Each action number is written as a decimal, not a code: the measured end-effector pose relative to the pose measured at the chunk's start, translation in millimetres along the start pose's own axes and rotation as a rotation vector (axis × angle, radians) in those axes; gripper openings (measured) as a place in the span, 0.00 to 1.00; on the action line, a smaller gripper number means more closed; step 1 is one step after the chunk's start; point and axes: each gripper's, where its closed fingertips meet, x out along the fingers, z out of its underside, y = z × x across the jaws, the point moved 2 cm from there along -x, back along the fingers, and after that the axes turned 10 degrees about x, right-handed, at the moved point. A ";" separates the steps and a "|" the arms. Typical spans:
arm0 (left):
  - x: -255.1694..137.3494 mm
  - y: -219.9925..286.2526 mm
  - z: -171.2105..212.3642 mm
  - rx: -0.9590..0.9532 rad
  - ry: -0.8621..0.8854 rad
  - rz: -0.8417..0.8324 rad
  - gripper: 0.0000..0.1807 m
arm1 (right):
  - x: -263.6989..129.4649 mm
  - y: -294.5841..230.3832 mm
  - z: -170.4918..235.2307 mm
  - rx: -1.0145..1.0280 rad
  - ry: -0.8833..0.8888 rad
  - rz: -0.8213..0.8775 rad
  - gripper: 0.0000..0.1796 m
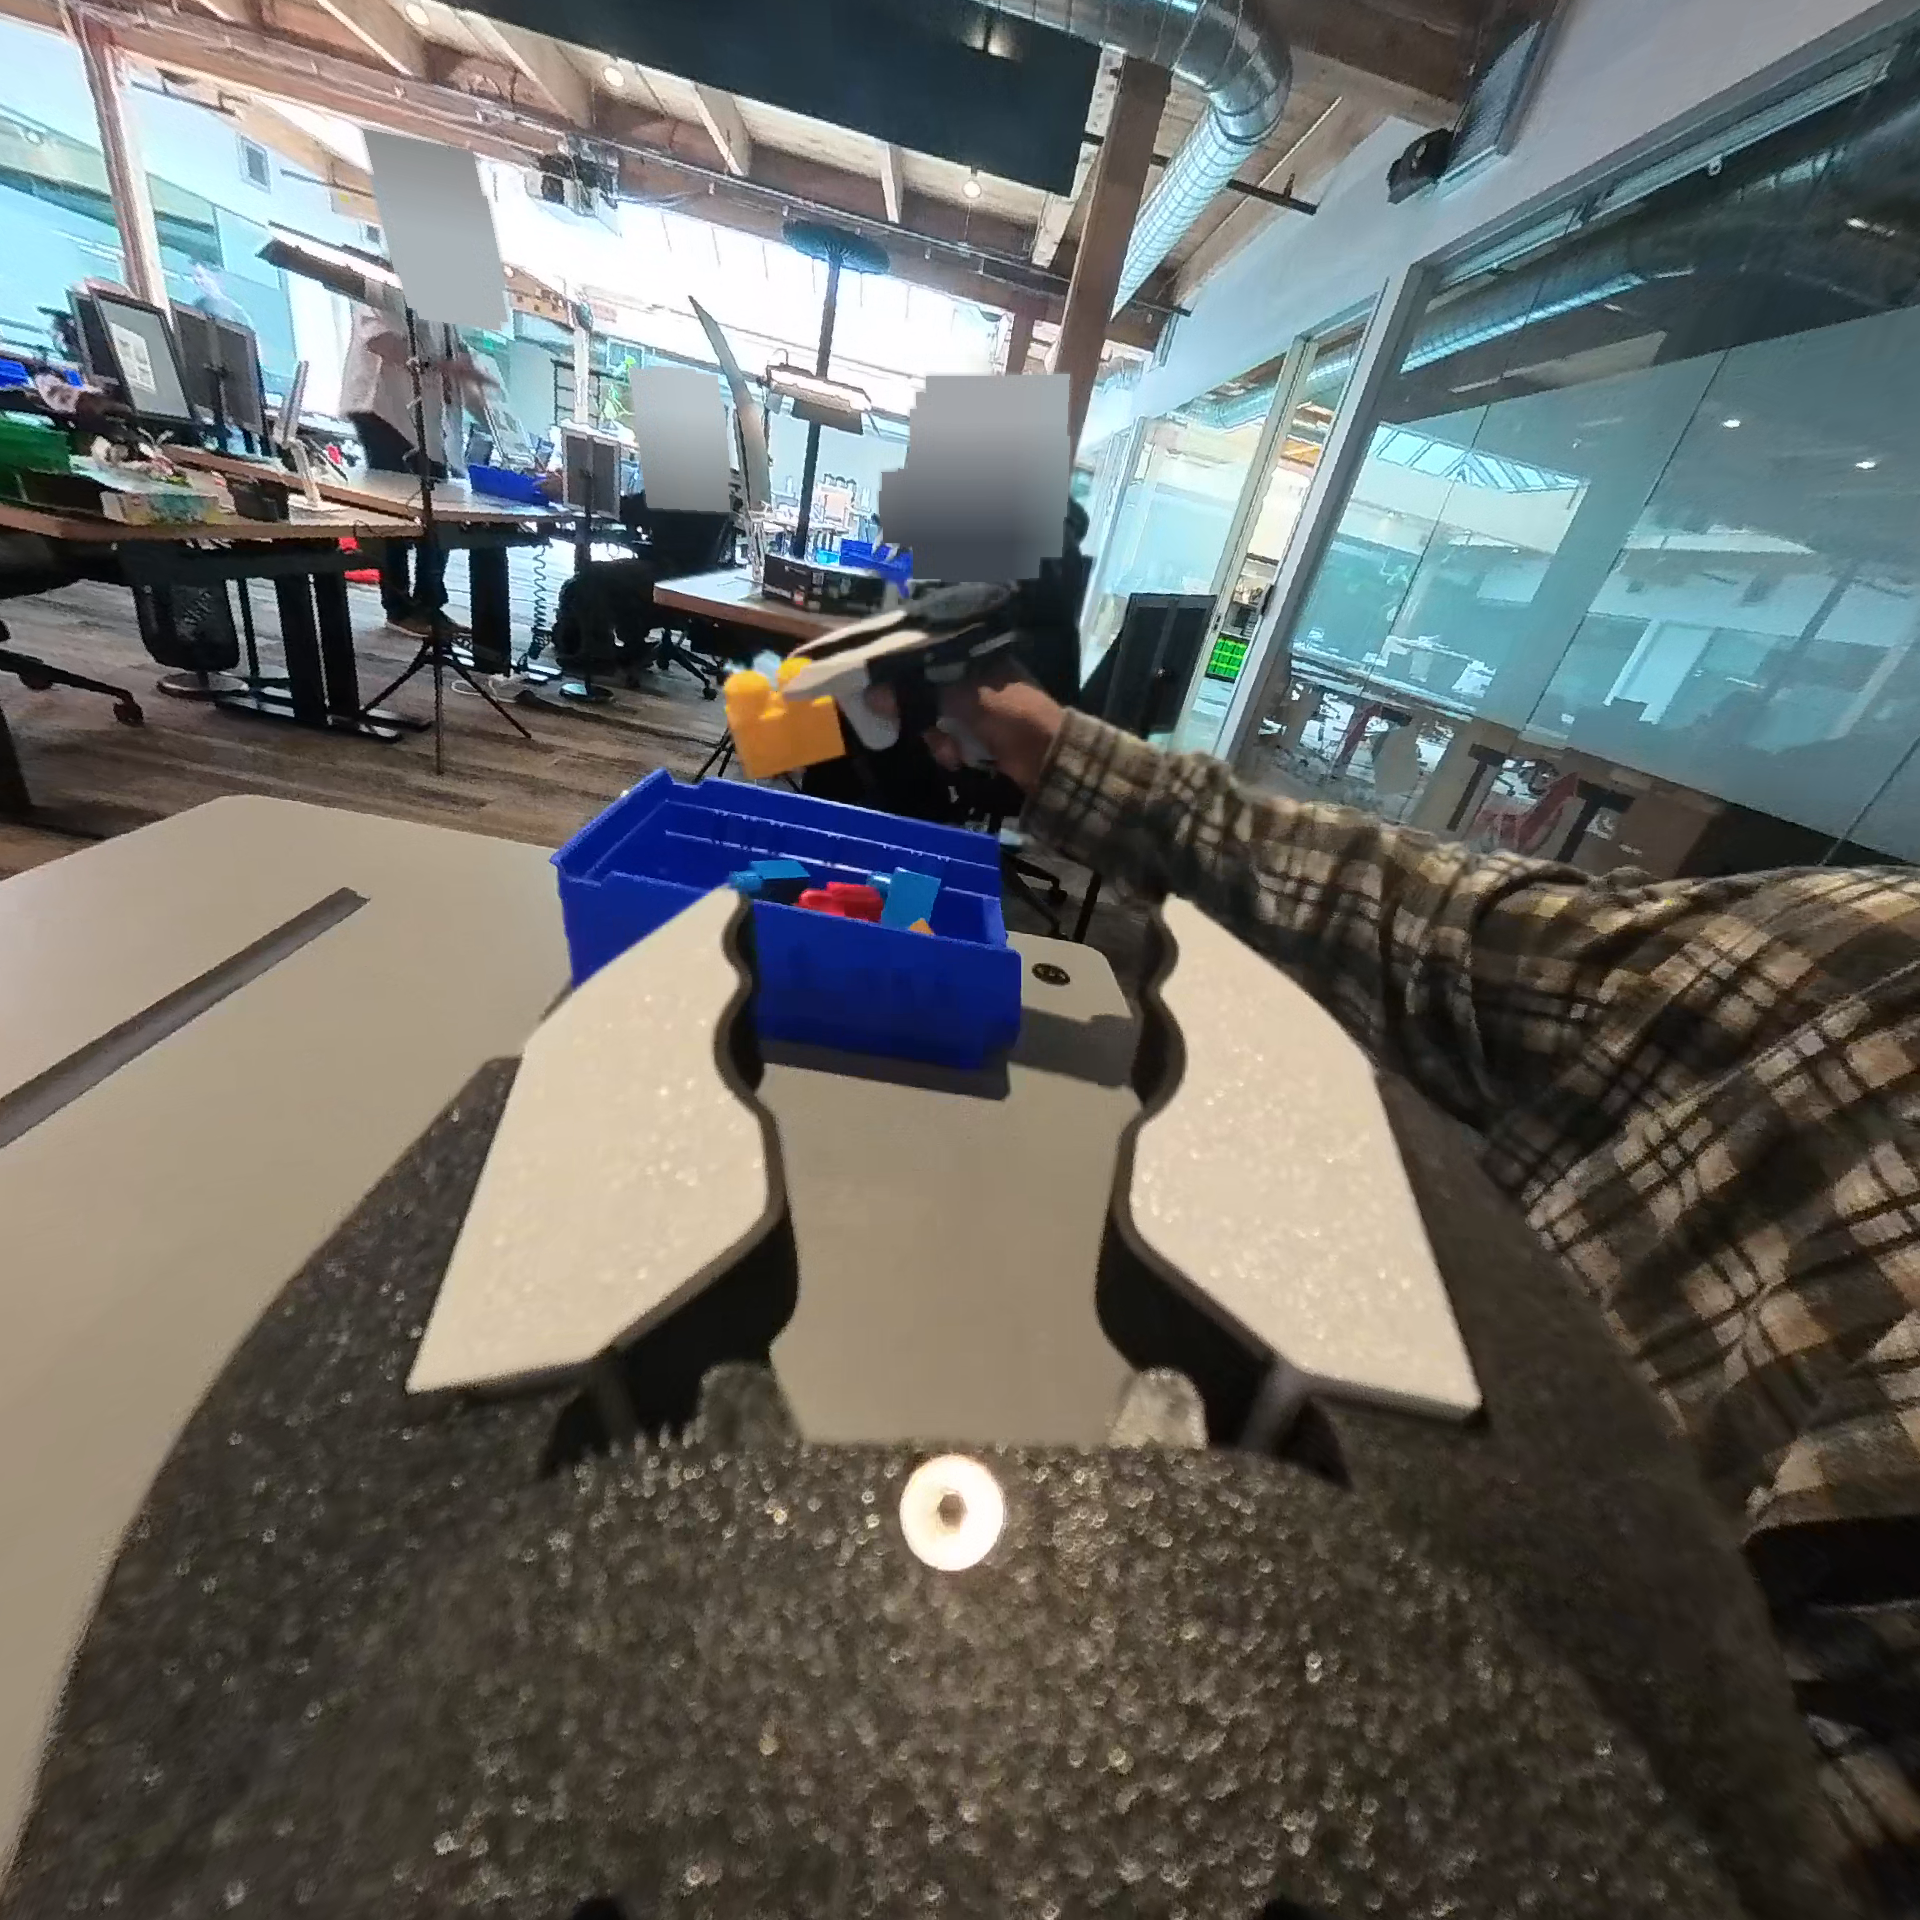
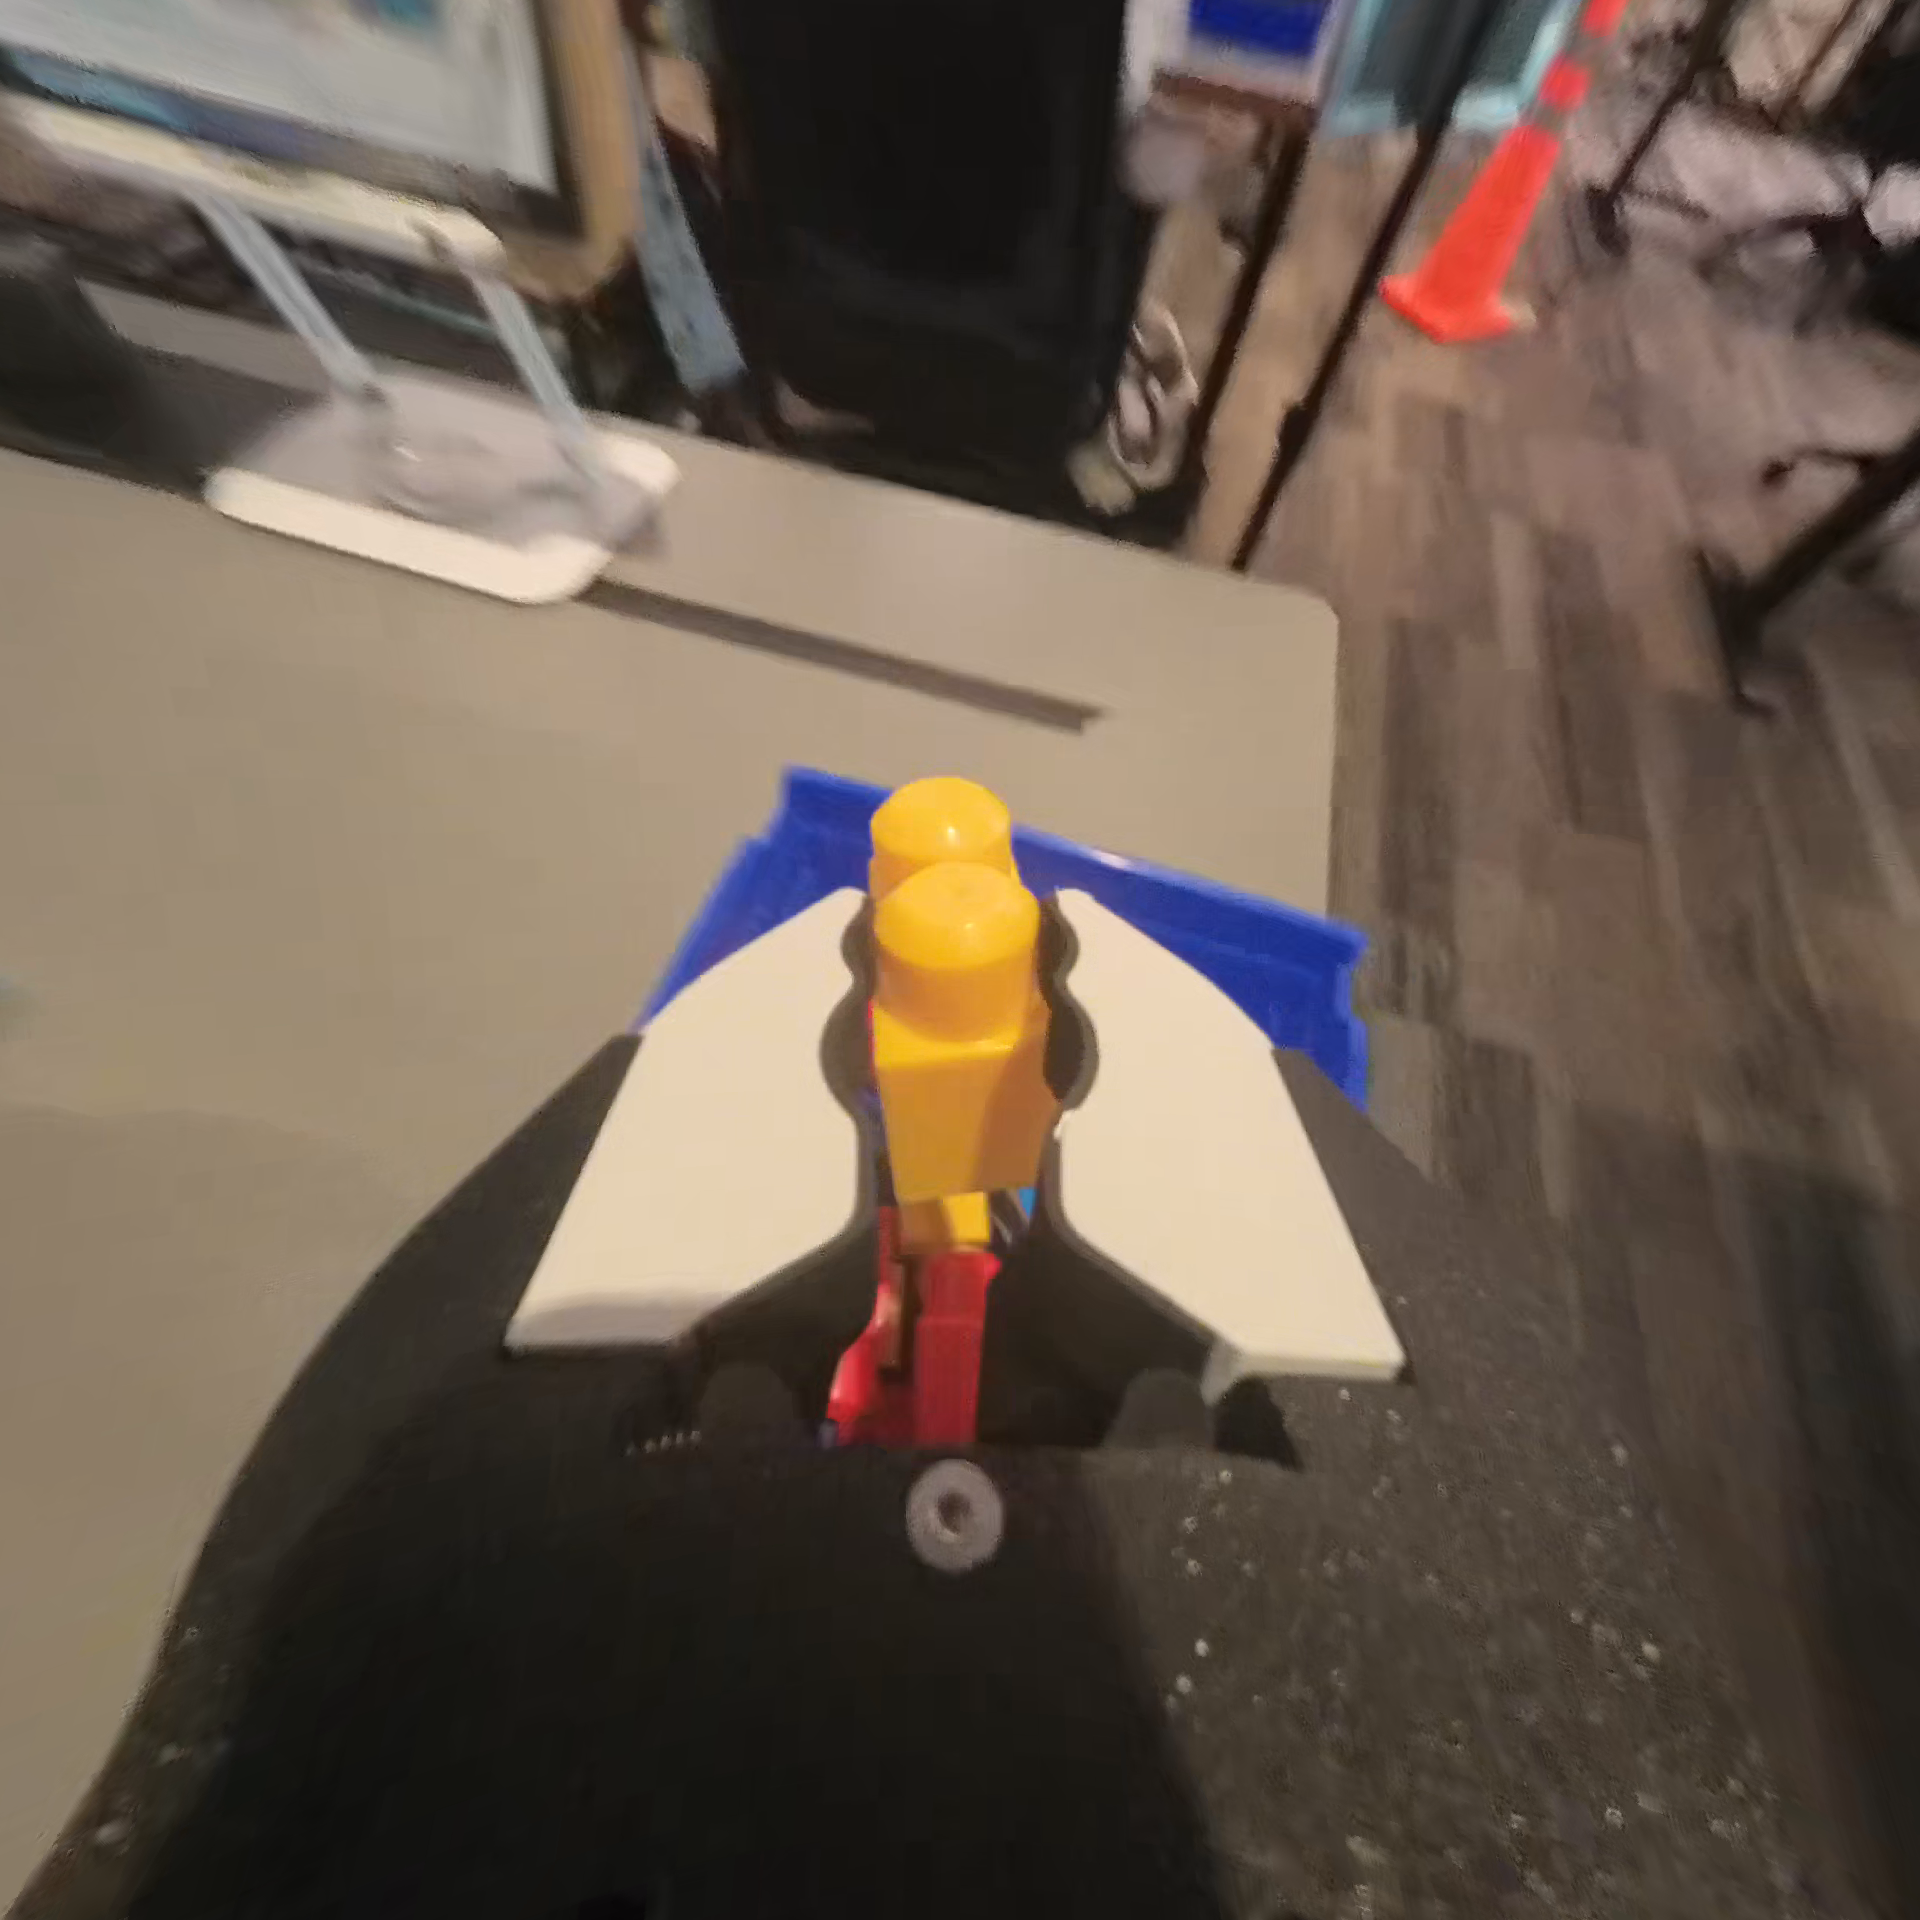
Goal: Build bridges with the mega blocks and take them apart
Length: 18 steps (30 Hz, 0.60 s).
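— Behind everything an open office is stretching out, with desks, monitors and glass walls. What is sitting on the grey worktop [image 1: 260, 1039]?

— Near its far right corner a blue bin [image 1: 831, 956] is standing, and red and blue blocks [image 1: 847, 899] are lying inside it.

— What is the left gripper [image 1: 948, 997] doing?

— It is hanging over the worktop on the near side of the bin, jaws spread wide, gripping nothing.

— And the right gripper [image 2: 954, 997]?

— It is pinching a yellow block [image 2: 951, 1049] between its fingers, both studs pointing up. From the left wrist camera the right gripper [image 1: 805, 675] is holding that yellow block [image 1: 781, 732] in the air above the bin's far edge, clear of the bin. A plaid sleeve [image 1: 1455, 987] is reaching in from the right.

— Anything else on the worktop?

— A white stand [image 2: 436, 499] is resting toward the far left edge, though it is looking blurred.
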 end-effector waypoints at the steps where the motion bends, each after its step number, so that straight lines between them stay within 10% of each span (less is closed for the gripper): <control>1: 1.7 0.3 2.6 -0.006 -0.014 0.000 0.39 | 7.5 12.5 9.9 0.017 -0.025 0.027 0.17; 10: -2.4 1.2 1.7 0.052 -0.058 -0.020 0.37 | 37.5 43.0 46.7 0.070 -0.076 0.050 0.25; 18: -31.1 -18.3 -14.8 0.027 0.004 -0.083 0.36 | 0.5 -92.9 -24.5 -0.205 0.164 -0.346 0.39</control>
